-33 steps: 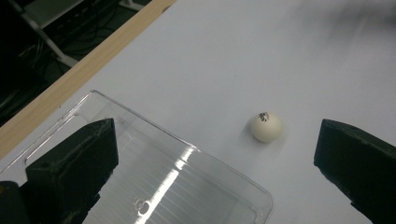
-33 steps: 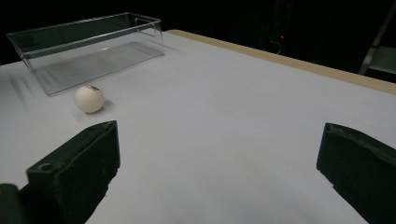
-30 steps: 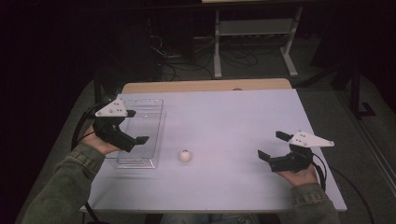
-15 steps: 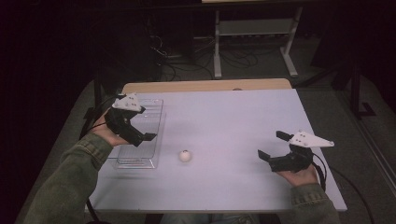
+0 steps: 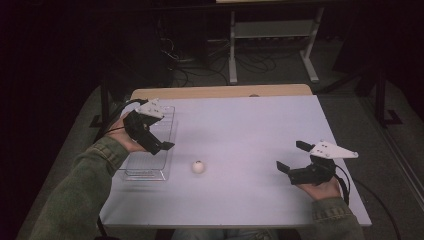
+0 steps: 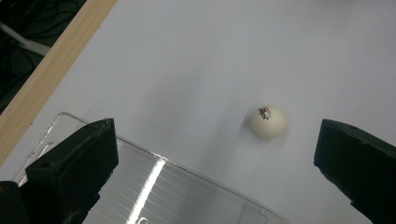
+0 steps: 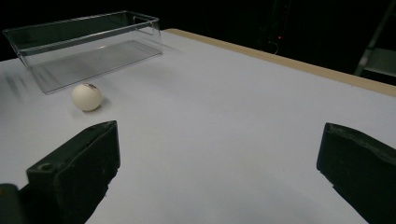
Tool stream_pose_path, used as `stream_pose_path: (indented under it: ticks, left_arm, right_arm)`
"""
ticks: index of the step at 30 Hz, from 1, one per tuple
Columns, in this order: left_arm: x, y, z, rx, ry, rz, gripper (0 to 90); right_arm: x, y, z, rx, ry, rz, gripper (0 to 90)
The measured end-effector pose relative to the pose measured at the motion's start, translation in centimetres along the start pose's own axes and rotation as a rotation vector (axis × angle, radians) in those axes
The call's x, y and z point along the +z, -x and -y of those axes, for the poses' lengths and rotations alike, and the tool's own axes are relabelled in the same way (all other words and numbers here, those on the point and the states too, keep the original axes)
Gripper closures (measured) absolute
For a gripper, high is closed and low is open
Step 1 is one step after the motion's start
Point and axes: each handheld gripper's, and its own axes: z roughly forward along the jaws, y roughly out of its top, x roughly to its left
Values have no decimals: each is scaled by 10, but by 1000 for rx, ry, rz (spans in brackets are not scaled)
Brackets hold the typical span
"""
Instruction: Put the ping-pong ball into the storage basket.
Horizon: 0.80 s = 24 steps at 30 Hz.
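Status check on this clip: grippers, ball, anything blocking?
Left gripper open above clear bin. Right gripper open, empty, low at table's right. Ball on table beside bin, untouched. Nothing in the way.

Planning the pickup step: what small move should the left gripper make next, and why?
Probably lower the left gripper toward the ball. Its jaws stand wide open over the clear bin's edge, the ball lies loose on the table beside the bin, nothing gripped.
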Motion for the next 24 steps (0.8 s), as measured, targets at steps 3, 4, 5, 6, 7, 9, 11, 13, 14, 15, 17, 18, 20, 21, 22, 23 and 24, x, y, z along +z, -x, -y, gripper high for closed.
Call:
stream_pose_path:
  ticks: [3,4,5,6,7,9,11,13,14,15,17,18,20,21,22,23,24]
  left_arm:
    - [1,-1,-6,15,-10,1,0]
    - [1,-1,-8,16,-13,2,0]
    - [2,-1,-9,19,-14,3,0]
    - [4,0,-11,22,-21,6,0]
    - [5,0,-12,28,-26,8,0]
    - [8,1,-16,40,-38,15,0]
    - [10,2,-19,52,-50,18,0]
    - [13,3,-21,60,-56,21,0]
    - [14,3,-22,59,-59,23,0]
    - [15,4,-23,61,-61,26,0]
    - [17,6,-24,74,-76,29,0]
    - [18,6,-25,75,-83,28,0]
    - [19,8,-25,80,-92,30,0]
    - [20,8,-26,84,-97,32,0]
    - [21,8,-27,84,-102,32,0]
    - [22,8,-27,87,-106,35,0]
    - [23,9,-28,90,-110,34,0]
  right_arm:
    - [0,0,0,0,-1,-1,0]
    - [0,0,0,-1,-1,-1,0]
    - [-1,0,0,-1,0,-1,0]
    - [-1,0,0,-1,0,-1,0]
    - [-1,0,0,-2,-1,-1,0]
    - [0,0,0,-2,-2,-2,0]
    - [0,0,0,-2,-3,-3,0]
    - [0,0,0,-3,-4,-3,0]
    - [0,0,0,-5,-5,-4,0]
    - [0,0,0,-5,-5,-4,0]
    - [0,-1,0,-4,-5,-3,0]
    - [0,-1,0,-4,-5,-4,0]
    - [0,-1,0,-4,-6,-4,0]
    - [0,-1,1,-3,-8,-6,0]
    - [0,-1,1,-3,-8,-6,0]
    - [0,-1,1,-5,-9,-5,0]
    - [0,-1,1,-6,-10,-6,0]
